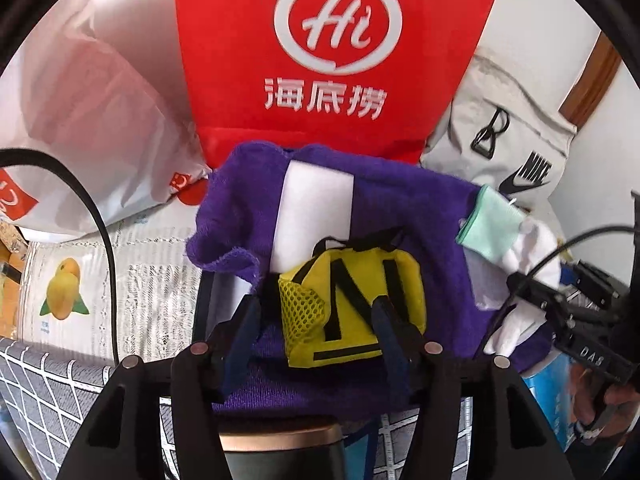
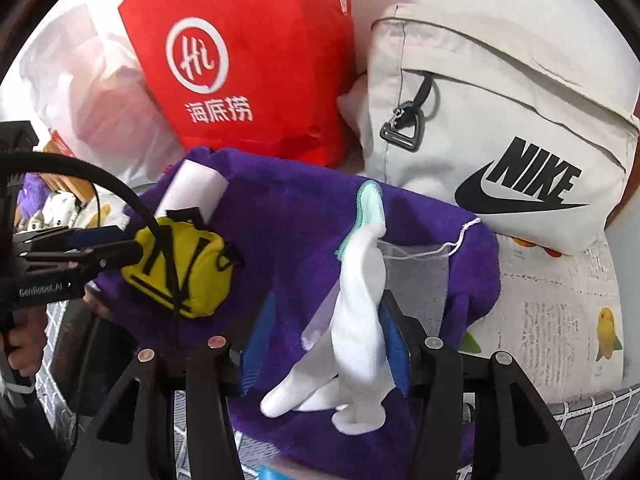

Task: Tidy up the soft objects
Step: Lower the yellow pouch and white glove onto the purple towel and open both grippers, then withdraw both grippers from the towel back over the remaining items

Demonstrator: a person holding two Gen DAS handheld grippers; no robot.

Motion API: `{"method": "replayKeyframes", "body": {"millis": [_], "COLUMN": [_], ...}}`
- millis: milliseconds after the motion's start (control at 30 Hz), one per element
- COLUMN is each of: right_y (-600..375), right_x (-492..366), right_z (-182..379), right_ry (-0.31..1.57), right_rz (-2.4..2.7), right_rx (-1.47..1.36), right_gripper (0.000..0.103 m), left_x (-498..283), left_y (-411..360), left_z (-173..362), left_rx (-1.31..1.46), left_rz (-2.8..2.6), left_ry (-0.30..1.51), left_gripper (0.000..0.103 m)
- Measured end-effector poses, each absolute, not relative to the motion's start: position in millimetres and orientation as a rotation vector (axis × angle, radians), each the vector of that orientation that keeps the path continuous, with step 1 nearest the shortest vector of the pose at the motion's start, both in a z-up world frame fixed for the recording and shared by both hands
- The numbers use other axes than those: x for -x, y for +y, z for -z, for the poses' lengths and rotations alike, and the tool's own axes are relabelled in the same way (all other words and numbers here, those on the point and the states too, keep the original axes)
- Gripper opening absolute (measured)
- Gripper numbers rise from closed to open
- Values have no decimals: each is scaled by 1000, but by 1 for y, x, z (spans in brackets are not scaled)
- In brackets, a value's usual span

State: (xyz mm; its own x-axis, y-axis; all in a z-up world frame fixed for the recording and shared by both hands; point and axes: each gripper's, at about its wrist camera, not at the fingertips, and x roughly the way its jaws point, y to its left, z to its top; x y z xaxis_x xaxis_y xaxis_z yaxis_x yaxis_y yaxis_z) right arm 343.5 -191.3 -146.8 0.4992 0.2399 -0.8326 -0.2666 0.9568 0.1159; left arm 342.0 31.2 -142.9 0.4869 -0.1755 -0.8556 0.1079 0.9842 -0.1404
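The yellow mini backpack (image 1: 352,304) is straddled by the left gripper (image 1: 318,320), fingers wide apart and nothing clamped, on the purple towel (image 1: 400,208). The white sock (image 2: 356,300) lies between the parted fingers of the right gripper (image 2: 324,340), unclamped; both appear positioned for grasping

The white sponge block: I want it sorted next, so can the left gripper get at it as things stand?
Probably not directly: the yellow mini backpack sits between the open left gripper and the white sponge block.
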Motion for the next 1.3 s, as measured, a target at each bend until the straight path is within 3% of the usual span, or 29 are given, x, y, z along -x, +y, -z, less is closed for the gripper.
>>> {"method": "replayKeyframes", "body": {"millis": [667,800,867,1000,1300], "right_y": [-213,-223,-225,-224,-216], "right_x": [-205,-168,-149,-118,-59], "right_z": [76,74,76,86,127], "right_ry": [941,926,916,934,1012], "right_rz": [-262,-271,-272,-299,-332], "right_rx": [53,38,20,-16,-28], "right_gripper": [52,58,62,63,63], "left_x": [-265,-232,-211,-168,-107], "left_y": [21,18,18,19,22], "left_z": [52,42,39,46,122], "left_rx": [35,-25,-43,-107,-121], "left_rz": [220,256,278,272,278], "left_ry": [875,886,879,870,1013], "left_gripper": [56,70,70,79,79]}}
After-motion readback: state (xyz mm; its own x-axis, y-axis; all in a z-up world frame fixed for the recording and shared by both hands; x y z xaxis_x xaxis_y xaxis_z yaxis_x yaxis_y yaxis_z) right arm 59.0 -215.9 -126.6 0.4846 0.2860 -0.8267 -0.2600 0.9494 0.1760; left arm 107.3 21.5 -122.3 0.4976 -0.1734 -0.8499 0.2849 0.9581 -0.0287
